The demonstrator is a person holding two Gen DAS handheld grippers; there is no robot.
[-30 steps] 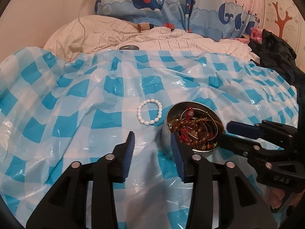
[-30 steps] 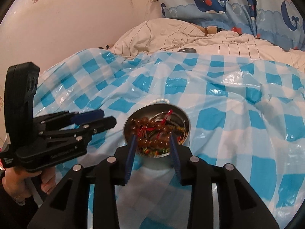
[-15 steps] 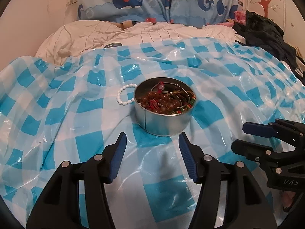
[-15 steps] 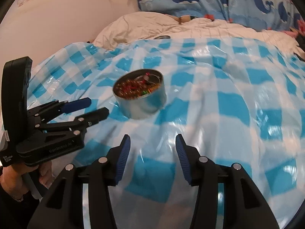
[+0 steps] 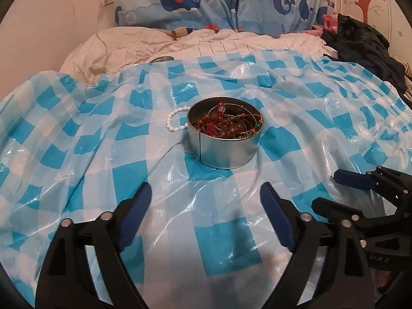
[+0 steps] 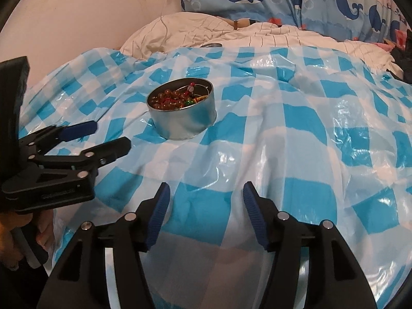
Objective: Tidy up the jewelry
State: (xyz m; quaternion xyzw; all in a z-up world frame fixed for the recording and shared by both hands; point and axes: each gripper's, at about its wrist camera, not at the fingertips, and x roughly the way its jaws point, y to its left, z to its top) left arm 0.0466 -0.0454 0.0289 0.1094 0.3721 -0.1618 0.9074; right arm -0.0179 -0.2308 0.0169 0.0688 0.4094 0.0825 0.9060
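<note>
Jewelry tin (image 5: 223, 139) sits on the checked plastic sheet (image 5: 128, 134) over the bed, white bead bracelet (image 5: 175, 122) touching its far-left side, outside. Both tongs now sit nearer than a second ago, well clear of the tin. Left tongs (image 5: 206, 219) and right tongs (image 6: 206, 213) have just been opening; both stand apart, empty. Judgement: bracelet still unsorted; a fresh reach comes next.

We see warm, dimmish indoor light with white glare patches on the checked plastic sheet (image 5: 164, 118), soft shadows, strong fisheye bending, dark rounded corners, and slight softness toward the edges.
</note>
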